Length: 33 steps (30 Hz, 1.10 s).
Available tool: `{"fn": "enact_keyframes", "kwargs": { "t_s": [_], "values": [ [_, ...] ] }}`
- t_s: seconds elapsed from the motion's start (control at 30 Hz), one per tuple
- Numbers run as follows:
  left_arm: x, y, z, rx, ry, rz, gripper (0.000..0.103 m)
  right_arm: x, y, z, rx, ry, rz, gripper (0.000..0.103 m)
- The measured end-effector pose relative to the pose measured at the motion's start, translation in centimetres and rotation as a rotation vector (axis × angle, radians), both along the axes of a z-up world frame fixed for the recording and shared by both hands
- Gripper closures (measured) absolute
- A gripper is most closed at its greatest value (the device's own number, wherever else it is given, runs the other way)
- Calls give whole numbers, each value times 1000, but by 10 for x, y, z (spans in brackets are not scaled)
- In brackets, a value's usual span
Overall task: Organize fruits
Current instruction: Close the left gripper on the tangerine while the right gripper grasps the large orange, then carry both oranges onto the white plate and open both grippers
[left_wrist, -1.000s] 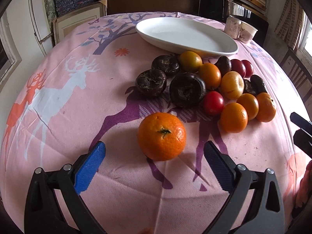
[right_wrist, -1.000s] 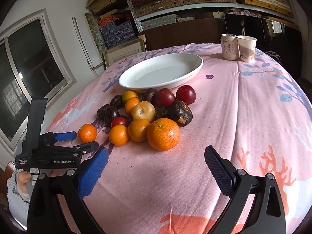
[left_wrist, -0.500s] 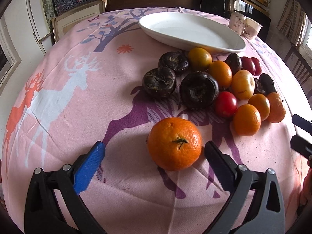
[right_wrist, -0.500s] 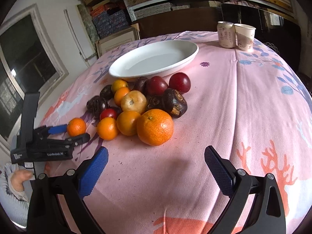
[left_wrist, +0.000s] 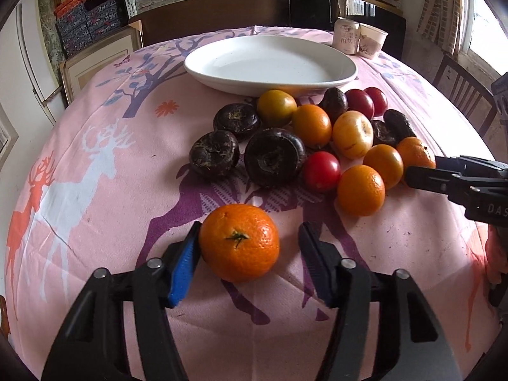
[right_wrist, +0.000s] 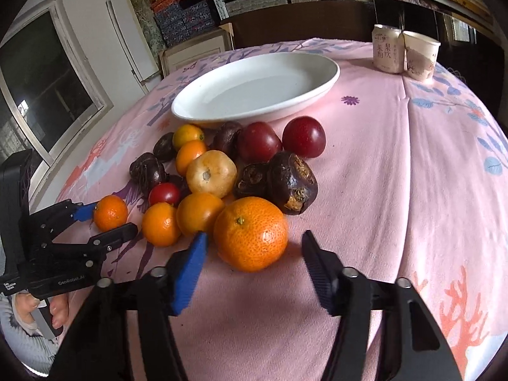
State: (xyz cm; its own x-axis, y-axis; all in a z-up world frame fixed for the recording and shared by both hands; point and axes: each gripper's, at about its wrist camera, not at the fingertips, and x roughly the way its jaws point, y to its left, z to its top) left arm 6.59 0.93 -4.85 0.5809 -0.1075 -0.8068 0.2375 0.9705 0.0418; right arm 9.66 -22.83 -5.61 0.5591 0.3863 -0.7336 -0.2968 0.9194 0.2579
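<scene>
Fruits (right_wrist: 219, 174) heaped at 6 o'clock of plate (right_wrist: 254, 95); my left gripper (left_wrist: 247, 244) and right gripper (right_wrist: 254, 244) just closing, each narrowed around an unpinched tangerine.

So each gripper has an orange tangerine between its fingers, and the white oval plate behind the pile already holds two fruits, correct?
Not quite: the white oval plate is empty, as the right wrist view shows. Each gripper does have an orange tangerine between its fingers.
</scene>
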Motion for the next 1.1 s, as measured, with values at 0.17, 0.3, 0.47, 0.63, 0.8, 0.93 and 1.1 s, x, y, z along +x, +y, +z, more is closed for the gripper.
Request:
{"fn": "enact_keyframes", "kwargs": {
  "t_s": [0.17,0.3,0.47,0.63,0.8,0.93,1.1],
  "values": [
    [-2,6,2,-25,-4,8,53,1,11,-1,-58,-18,12,53],
    [-3,7,3,-22,-12,11,59,5,8,-1,-41,-22,24,57],
    [-7,7,14,-28,-24,-12,59,-7,-4,11,18,-69,14,57],
    [13,3,58,-43,-117,-18,59,-2,-12,53,39,-168,-22,57],
    [71,-10,83,-90,-154,-4,59,48,-4,86,51,-222,-73,57],
    [117,-20,78,-113,-141,17,59,96,10,74,61,-187,-97,57],
    [158,-19,54,-125,-88,37,59,139,19,47,46,-132,-117,57]
  ]
}}
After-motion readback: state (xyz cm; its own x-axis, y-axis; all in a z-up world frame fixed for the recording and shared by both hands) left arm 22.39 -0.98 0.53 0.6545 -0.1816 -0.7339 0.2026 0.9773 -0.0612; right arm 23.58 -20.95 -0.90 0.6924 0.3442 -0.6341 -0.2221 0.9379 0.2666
